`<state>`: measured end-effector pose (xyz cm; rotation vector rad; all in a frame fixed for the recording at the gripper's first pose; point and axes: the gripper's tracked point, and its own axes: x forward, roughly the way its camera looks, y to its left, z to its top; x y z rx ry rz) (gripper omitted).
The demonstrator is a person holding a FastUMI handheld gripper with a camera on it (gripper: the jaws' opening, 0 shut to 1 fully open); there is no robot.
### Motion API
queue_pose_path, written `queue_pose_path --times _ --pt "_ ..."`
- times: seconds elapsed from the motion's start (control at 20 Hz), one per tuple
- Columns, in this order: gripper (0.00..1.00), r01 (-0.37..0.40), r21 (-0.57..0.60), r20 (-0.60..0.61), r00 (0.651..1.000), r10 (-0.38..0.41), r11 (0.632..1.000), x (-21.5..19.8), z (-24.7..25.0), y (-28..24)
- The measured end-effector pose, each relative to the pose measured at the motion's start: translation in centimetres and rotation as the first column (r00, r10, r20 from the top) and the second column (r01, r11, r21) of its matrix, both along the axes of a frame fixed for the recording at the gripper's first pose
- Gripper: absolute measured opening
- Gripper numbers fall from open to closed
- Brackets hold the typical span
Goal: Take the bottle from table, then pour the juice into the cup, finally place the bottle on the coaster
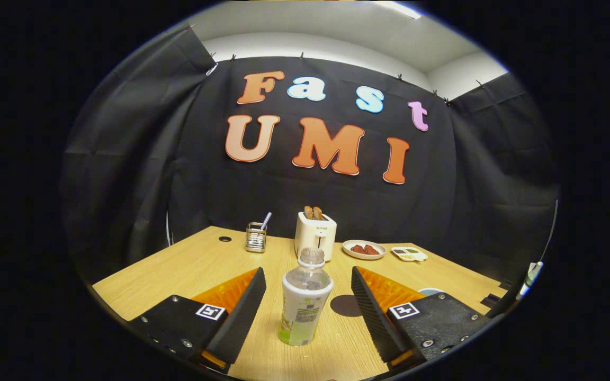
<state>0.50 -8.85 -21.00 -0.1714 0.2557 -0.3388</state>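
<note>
Wooden table: bottle upright between spread fingers, untouched; coaster beside

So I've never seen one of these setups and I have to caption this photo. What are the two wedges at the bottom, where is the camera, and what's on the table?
The wedges are the two fingers of a hand-held gripper; the camera rides on it and looks forward along them. The fingers stand open, pressing on nothing.

Between them a clear bottle stands upright on the wooden table, not yet gripped. Just behind it lies a dark round coaster.

Further back are a toaster with bread in it, a wire holder, a plate of reddish food and a small white dish.
</note>
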Motion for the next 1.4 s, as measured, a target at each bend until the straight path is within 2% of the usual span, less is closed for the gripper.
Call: queue_pose_path --times 0.35,0.6,0.75,0.9,1.0,1.2,1.4 --pt "0.95 0.028 0.064 -0.067 0.997 -0.023 0.998 1.0 -5.3 -1.5" --pt "0.91 0.013 0.103 -0.142 0.99 0.001 0.995 1.7 -9.1 -1.5" --pt "0.84 0.015 0.126 -0.153 0.988 0.004 0.992 2.4 -9.9 -1.4" --pt "0.66 0.019 0.165 -0.138 0.99 0.004 0.986 2.4 -9.9 -1.5" --pt "0.62 0.019 0.199 -0.126 0.992 0.006 0.98 2.7 -9.9 -1.6" --pt "0.55 -0.014 0.373 -0.028 0.999 0.026 0.928 3.2 -8.5 -1.4" --pt "0.55 -0.041 0.534 0.07 0.998 0.004 0.844 4.0 -6.8 -1.9"
